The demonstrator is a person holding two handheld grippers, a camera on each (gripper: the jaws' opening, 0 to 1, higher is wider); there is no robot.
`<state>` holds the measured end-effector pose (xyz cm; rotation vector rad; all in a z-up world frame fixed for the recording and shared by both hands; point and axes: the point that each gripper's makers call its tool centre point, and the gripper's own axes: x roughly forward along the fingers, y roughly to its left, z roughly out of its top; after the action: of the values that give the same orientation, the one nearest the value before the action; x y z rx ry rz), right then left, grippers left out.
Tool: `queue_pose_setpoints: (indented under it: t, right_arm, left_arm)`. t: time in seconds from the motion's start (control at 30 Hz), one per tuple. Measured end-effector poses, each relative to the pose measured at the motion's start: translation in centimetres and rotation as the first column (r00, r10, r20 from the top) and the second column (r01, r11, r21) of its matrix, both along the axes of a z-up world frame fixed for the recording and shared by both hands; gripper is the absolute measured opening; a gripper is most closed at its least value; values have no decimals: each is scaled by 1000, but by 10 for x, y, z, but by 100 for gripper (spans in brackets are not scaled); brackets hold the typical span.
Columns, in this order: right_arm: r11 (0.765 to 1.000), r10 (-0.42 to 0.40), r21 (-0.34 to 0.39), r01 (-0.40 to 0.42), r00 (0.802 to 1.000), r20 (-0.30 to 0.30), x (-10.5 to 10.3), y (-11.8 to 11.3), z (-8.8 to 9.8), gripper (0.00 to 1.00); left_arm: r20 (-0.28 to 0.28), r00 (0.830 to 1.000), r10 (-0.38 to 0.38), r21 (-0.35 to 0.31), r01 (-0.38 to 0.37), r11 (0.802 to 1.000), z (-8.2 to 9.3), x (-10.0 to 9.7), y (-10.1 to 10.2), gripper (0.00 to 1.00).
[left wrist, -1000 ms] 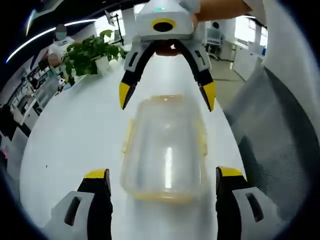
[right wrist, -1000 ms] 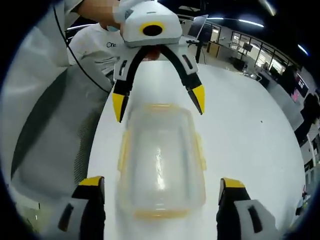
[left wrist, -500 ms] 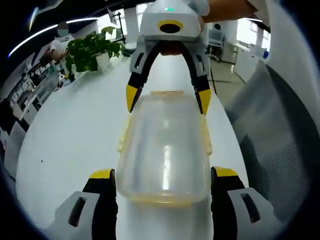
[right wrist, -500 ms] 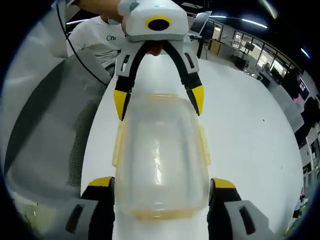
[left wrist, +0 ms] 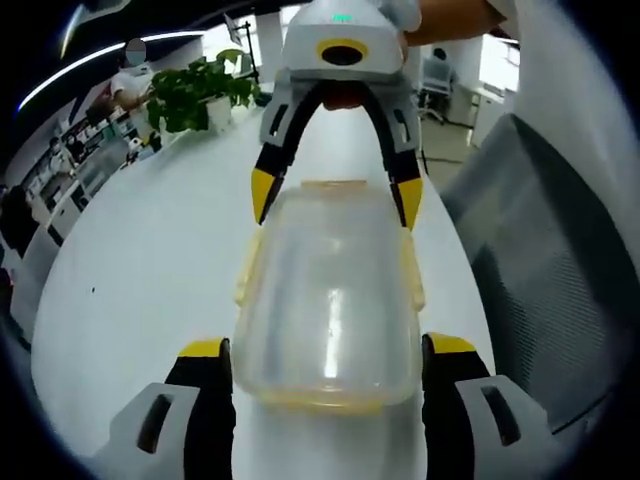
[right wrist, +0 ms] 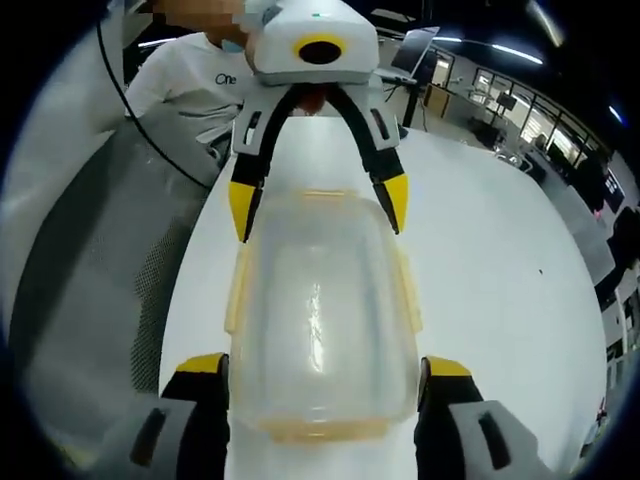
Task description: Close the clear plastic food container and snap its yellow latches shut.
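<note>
A clear plastic food container point(left wrist: 325, 290) with its lid on lies lengthwise on the white table point(left wrist: 150, 270). Yellow latches point(left wrist: 244, 278) run along its long sides and at its ends. My left gripper point(left wrist: 328, 348) holds the near end, its yellow-tipped jaws pressed against both sides. The right gripper point(left wrist: 335, 195) comes in from the far end and clamps that end the same way. In the right gripper view the same container point(right wrist: 320, 300) sits between the right gripper point(right wrist: 322, 362) near me and the left gripper point(right wrist: 318, 200) opposite, and the side latches point(right wrist: 236, 290) stick outward.
A grey mesh office chair point(left wrist: 540, 260) stands close to the table's edge. A potted plant point(left wrist: 200, 90) sits at the far end of the table. A person in a white shirt point(right wrist: 200, 80) is behind the left gripper. Office desks fill the background.
Over the last second both grippers moved in over the container's ends and narrowed until their jaws touched its sides. In the last half second they have stayed put.
</note>
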<state>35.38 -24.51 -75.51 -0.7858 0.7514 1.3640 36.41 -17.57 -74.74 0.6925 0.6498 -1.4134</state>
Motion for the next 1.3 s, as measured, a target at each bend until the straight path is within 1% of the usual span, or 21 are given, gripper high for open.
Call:
queue_pose_setpoints:
  t: [0.27,0.47,0.63,0.73,0.97,1.3]
  right_arm:
    - [1000,17,12,-17,1000,2,1,32,0,76]
    - [1000,17,9,-17,1000,4,2,48,0,76]
    - [1000,18,12,-18,1000,1,2,48,0,76]
    - [1000,16,18,-16,1000,0,7,48,0,76]
    - [1000,10,3,-10,1000,-2,26,47,-1,77]
    - [1000,21,-4,-21,1000,-4,63,45,-3,78]
  left_arm:
    - [-4,1000,20,13,-20,1000,-1,1,34,75]
    - [-4,1000,25,16,-25,1000,-1,1,49,75]
    - [-2,1000,18,19,-18,1000,-1,2,48,75]
    - [-3,1000,17,16,-17,1000,0,5,48,75]
    - [0,1000,8,25,-8,1000,-1,26,46,75]
    - [1,1000,20,29,-20,999,-1,62,44,75]
